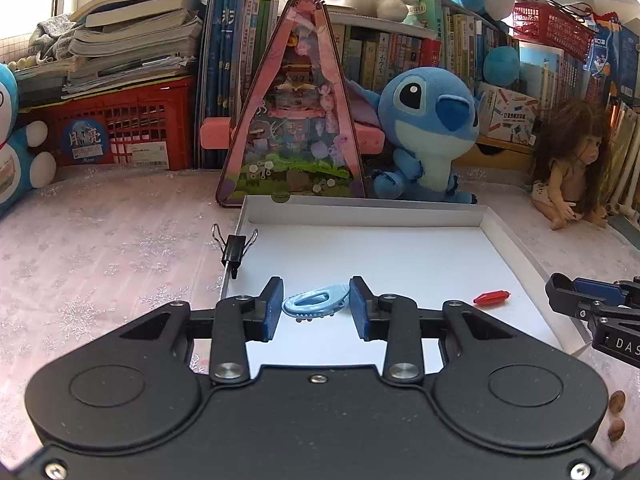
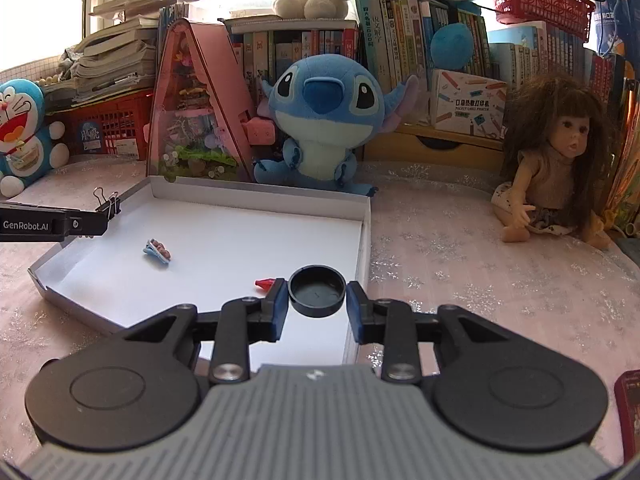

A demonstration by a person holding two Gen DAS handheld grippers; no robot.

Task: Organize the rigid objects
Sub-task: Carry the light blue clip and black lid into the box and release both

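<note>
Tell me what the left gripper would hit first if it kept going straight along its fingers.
Probably the white tray's floor: the left gripper points down and forward over it, blue hair clip between its fingers. Past that, the far tray wall and the triangular pink toy house. Depth is uncertain.

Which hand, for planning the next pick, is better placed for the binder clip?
Left. The left gripper is empty, near the binder clip at the tray rim; the right gripper holds a black cap.

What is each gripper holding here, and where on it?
Left gripper: nothing, blue hair clip lies in tray. Right gripper: black round lid, clamped across its rim.
</note>
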